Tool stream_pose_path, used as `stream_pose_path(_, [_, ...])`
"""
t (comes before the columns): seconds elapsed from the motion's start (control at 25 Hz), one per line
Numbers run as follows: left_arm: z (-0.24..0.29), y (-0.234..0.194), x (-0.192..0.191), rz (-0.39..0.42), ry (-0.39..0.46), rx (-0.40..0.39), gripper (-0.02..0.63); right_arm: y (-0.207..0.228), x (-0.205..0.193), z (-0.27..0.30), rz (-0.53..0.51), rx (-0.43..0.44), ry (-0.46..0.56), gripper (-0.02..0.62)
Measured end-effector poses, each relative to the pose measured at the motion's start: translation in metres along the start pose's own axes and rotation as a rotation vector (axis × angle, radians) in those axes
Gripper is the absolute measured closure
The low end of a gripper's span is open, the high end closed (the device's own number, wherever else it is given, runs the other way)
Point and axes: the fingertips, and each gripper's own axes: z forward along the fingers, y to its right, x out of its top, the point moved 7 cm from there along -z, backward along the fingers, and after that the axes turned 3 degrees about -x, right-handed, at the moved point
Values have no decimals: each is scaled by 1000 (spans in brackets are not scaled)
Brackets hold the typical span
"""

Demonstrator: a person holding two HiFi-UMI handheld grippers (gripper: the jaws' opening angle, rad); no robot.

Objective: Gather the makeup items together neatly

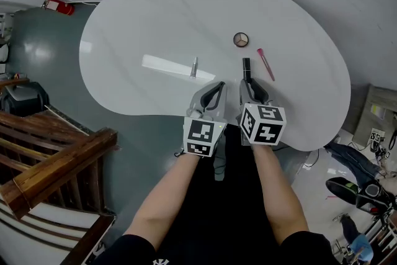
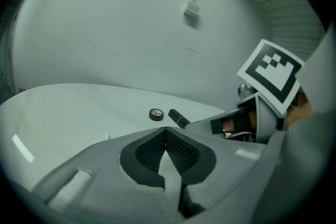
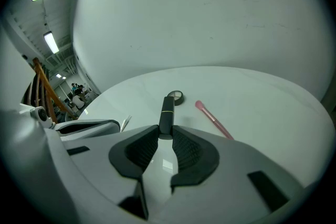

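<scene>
A black lipstick tube point(image 1: 246, 67) lies on the white table point(image 1: 155, 9), and my right gripper point(image 1: 249, 82) is shut on its near end. In the right gripper view the tube point(image 3: 166, 115) points away from the right gripper point(image 3: 166, 135), its end pinched between the pads. Just beyond lie a round eyeshadow compact point(image 1: 240, 40) and a pink brush point(image 1: 266, 64). A small silver tube point(image 1: 193, 67) rests further left. My left gripper point(image 1: 218, 87) hovers beside the right one, shut and with nothing in it point(image 2: 166, 131); its view shows the compact point(image 2: 156, 114) and the tube point(image 2: 178, 118).
The table's curved near edge point(image 1: 155, 116) runs just under both grippers. A wooden railing point(image 1: 56, 158) stands at the lower left. A red extinguisher point(image 1: 57, 6) lies on the floor at the far left. Cluttered gear point(image 1: 360, 183) sits at the lower right.
</scene>
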Motion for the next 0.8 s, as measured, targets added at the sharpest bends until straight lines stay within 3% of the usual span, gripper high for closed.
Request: stream_pose_path(0.8, [-46,-50,-20,-11,9,44,597,-80,-26,23,-15,67,-8,500])
